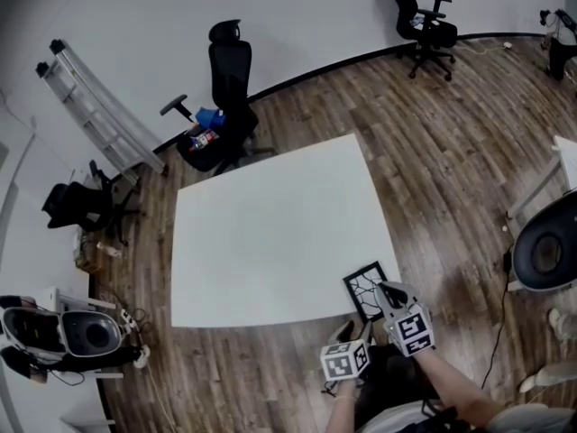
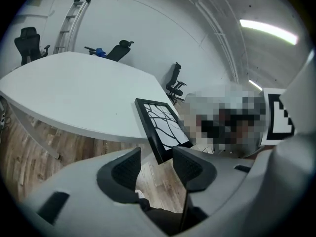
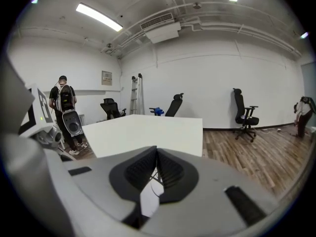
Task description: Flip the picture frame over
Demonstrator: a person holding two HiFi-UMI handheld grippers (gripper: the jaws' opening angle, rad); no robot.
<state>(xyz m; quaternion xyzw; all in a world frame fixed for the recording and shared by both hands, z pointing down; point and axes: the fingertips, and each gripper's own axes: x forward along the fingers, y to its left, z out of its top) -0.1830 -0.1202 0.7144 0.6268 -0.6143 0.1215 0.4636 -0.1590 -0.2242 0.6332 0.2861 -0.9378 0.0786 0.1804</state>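
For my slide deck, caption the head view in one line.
Picture frame face up on the white table's near corner, open left tool and shut right tool by it.

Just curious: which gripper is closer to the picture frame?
Right. The right gripper, shut, has its tips at the picture frame; the left gripper, open, sits just short of it.

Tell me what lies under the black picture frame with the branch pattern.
The black picture frame sits on the near corner of the white table, one corner seemingly overhanging the wooden floor. The tabletop directly beneath it is covered.
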